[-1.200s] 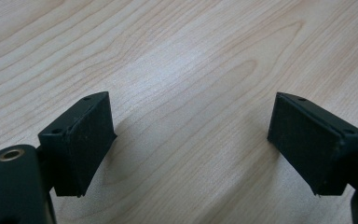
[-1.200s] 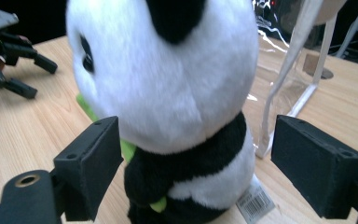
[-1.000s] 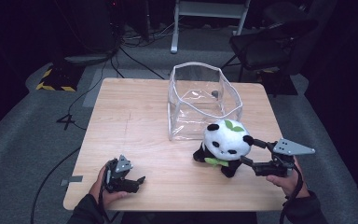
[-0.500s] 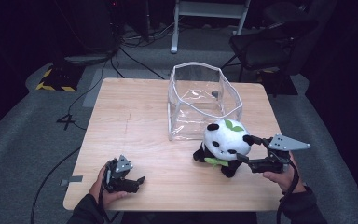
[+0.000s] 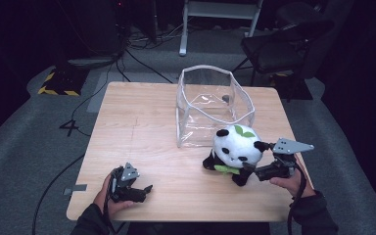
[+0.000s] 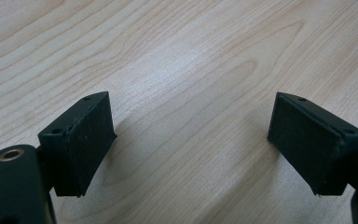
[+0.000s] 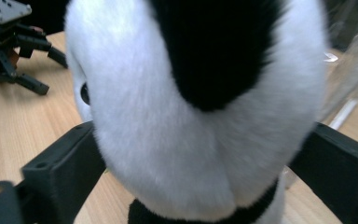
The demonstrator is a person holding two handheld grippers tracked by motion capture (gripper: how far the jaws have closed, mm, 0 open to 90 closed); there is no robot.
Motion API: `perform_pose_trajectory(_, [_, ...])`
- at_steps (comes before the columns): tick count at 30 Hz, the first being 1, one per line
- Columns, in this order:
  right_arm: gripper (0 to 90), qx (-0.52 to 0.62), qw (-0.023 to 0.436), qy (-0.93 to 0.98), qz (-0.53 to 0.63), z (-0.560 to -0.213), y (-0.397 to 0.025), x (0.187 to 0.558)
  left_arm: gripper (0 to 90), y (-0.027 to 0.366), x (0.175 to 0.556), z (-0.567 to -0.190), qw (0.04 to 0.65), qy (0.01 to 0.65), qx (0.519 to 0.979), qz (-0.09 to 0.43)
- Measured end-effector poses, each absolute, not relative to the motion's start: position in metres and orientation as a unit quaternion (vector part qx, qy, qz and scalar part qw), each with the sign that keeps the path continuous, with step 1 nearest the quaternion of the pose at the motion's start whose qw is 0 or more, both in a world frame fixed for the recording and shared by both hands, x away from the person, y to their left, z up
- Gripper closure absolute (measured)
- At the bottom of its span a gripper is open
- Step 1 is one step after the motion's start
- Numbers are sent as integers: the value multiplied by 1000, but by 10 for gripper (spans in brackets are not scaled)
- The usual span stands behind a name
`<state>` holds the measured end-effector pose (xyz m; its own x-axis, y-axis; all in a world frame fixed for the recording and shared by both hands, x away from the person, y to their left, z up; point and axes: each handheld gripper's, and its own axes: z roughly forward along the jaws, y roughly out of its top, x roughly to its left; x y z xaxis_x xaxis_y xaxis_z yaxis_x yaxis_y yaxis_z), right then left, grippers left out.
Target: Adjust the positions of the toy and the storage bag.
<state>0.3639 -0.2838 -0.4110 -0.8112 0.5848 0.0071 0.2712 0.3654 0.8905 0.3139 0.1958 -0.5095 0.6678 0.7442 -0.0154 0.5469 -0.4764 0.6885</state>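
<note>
A black-and-white plush panda (image 5: 232,149) with a green leaf on its head sits on the wooden table (image 5: 142,127), just in front of a clear plastic bin (image 5: 196,125). My right gripper (image 5: 252,169) comes at it from the right; in the right gripper view the panda's head (image 7: 168,93) bulges between the two wide-apart jaws, touching or nearly touching both pads. My right gripper (image 7: 196,154) is open. My left gripper (image 5: 144,190) rests low on the table near the front left, open, with only bare wood between its pads (image 6: 81,140).
The clear bin (image 7: 354,60) stands right behind the panda and looks empty apart from a small dark item inside. A dark chair (image 5: 284,44) and cables lie beyond the table's far edge. The left gripper (image 7: 9,42) shows far off in the right gripper view.
My right gripper has pushed left toward the panda, so its jaws now straddle the head. The panda has barely shifted. The left gripper has stayed put.
</note>
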Motion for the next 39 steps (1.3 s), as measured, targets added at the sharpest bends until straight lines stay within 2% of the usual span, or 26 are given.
perform_pose_trajectory(3, [5,265,143,817,492,-415,-276,370,144,196,314,-510,342,381,847,144])
perform_pose_trajectory(11, [9,271,117,820,491,-423,-264,376,144,196,314,-510,341,381,847,144])
perform_pose_trajectory(15, [24,267,127,818,493,-426,-262,375,144,196,314,-510,342,381,847,144])
perform_pose_trajectory(18, [56,270,132,817,493,-427,-262,373,144,196,314,-510,342,381,847,144])
perform_pose_trajectory(20, [135,268,142,815,494,-428,-263,371,144,196,314,-510,342,381,847,144])
perform_pose_trajectory(27, [303,262,150,811,502,-431,-267,367,143,195,314,-510,341,381,847,145])
perform_pose_trajectory(31, [348,257,156,811,502,-431,-268,365,143,195,314,-510,341,381,847,145])
perform_pose_trajectory(39, [375,253,160,806,511,-432,-273,362,143,195,314,-510,341,382,847,145])
